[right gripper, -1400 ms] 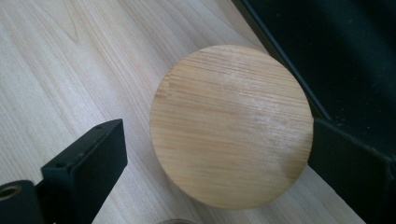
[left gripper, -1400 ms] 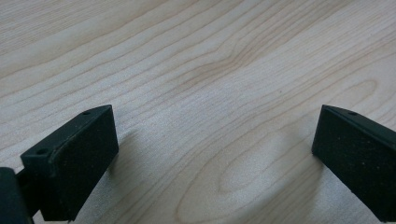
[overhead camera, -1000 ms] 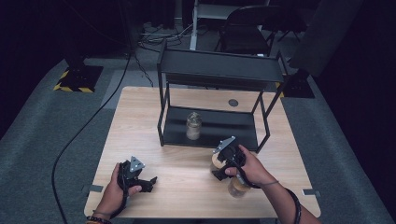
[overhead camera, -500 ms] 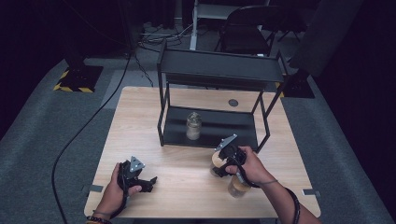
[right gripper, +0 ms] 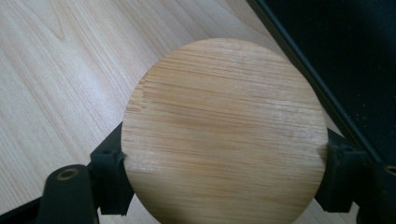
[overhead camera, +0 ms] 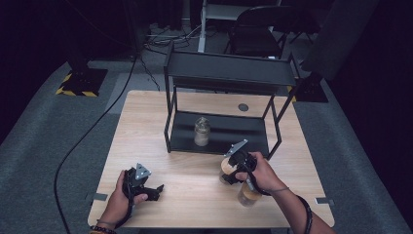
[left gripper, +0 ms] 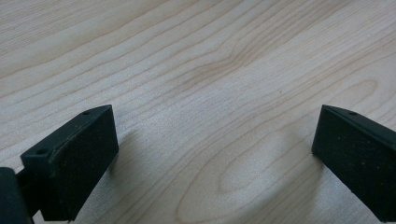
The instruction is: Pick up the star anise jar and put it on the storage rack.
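Bamboo lid [right gripper: 224,133] is what the right hand-held gripper [overhead camera: 233,168] has got hold of, and you can see it best in the right gripper view: the round wooden top sits square between the two black jaws, one pad pressing each side of its rim. The jaws have just been closing in on it, and now they're pinching it from above. That's a lidded jar [overhead camera: 227,170] standing on the table [overhead camera: 146,126], just in front of the black two-tier shelf [overhead camera: 229,73], near its front right leg.

Grabbing it from the top makes sense to me: the lid is the widest, flattest thing to clamp, and a top grip leaves the jar hanging straight so it could slide in under the upper tier. There's already one jar [overhead camera: 201,131] sitting on the shelf's lower level, left of the middle, so my guess is this one is headed next to it.

Another jar [overhead camera: 250,194] with the same sort of lid stands on the table closer to the person, right under that wrist, so probably next in line.

Left hand-held gripper [overhead camera: 152,190] is just parked low over bare wood at the near left, jaws spread wide with nothing between them. Looks like it's simply staying out of the way.
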`<act>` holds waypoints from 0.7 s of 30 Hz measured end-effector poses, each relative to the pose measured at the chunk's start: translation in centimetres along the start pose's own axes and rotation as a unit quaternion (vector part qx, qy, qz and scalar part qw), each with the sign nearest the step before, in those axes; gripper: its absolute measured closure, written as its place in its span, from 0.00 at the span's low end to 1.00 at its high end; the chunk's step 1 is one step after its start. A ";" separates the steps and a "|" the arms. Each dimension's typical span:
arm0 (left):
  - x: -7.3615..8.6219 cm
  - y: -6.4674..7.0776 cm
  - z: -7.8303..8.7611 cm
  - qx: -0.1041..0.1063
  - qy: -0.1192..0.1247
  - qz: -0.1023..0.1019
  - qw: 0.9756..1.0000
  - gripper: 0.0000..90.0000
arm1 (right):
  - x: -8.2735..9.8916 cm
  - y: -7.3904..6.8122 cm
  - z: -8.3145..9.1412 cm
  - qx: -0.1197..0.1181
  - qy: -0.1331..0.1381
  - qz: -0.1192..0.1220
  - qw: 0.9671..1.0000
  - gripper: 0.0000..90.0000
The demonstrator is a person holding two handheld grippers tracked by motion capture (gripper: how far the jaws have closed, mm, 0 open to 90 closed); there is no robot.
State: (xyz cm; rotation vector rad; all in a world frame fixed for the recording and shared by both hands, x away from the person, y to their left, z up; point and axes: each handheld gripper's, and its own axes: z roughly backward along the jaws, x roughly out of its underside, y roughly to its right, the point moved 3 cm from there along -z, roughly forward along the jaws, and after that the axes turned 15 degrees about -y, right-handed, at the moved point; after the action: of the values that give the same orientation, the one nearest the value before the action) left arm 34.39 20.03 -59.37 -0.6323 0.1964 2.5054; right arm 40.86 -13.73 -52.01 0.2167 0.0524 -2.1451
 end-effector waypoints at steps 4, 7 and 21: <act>0.0 0.0 0.0 0.000 0.001 0.000 1.000 0.00 | 0.0 0.1 0.0 0.002 0.002 -0.001 1.000 0.27; 0.0 0.0 0.0 0.000 0.000 0.000 1.000 0.00 | 0.1 0.3 0.1 0.005 0.004 -0.003 1.000 0.27; 0.0 0.0 0.0 0.000 0.001 0.000 1.000 0.00 | -0.1 1.0 1.6 0.007 0.019 -0.003 1.000 0.27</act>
State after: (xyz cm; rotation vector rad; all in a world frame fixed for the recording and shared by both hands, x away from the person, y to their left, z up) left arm 34.39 20.02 -59.38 -0.6346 0.1963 2.5058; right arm 41.51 -14.34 -50.34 0.2654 0.0607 -2.1481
